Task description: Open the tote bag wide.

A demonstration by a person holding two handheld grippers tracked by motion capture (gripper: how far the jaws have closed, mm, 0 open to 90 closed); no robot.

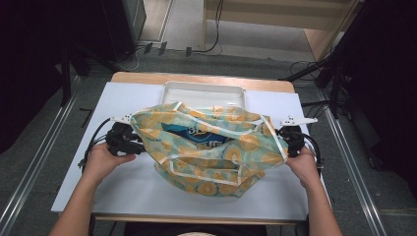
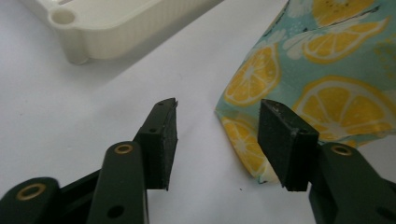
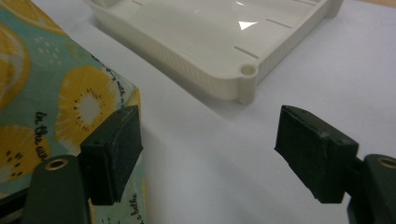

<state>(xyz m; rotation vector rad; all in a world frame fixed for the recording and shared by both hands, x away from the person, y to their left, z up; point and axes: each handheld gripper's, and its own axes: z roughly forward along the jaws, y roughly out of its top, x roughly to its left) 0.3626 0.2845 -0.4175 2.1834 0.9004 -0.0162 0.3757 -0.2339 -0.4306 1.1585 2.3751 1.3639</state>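
Fabric bag (image 1: 211,152) with a lemon-slice print, lying crumpled at the middle of the white table (image 1: 123,191) between two hand-held grippers.

The table top has bare white room along its near edge, in front of the bag, and at its left and right margins beside each hand. A shallow white tray (image 1: 204,93) sits just behind the bag, at the table's far edge; the bag's rear rim overlaps the tray's front wall in the high view. The bag's mouth gapes upward, showing a blue printed item (image 1: 196,135) inside. The left gripper (image 2: 217,135) has its jaws spread, a corner of the bag's hem lying between them and against one jaw. The right gripper (image 3: 208,149) is also spread wide, one jaw beside the bag's edge, bare table between the jaws.
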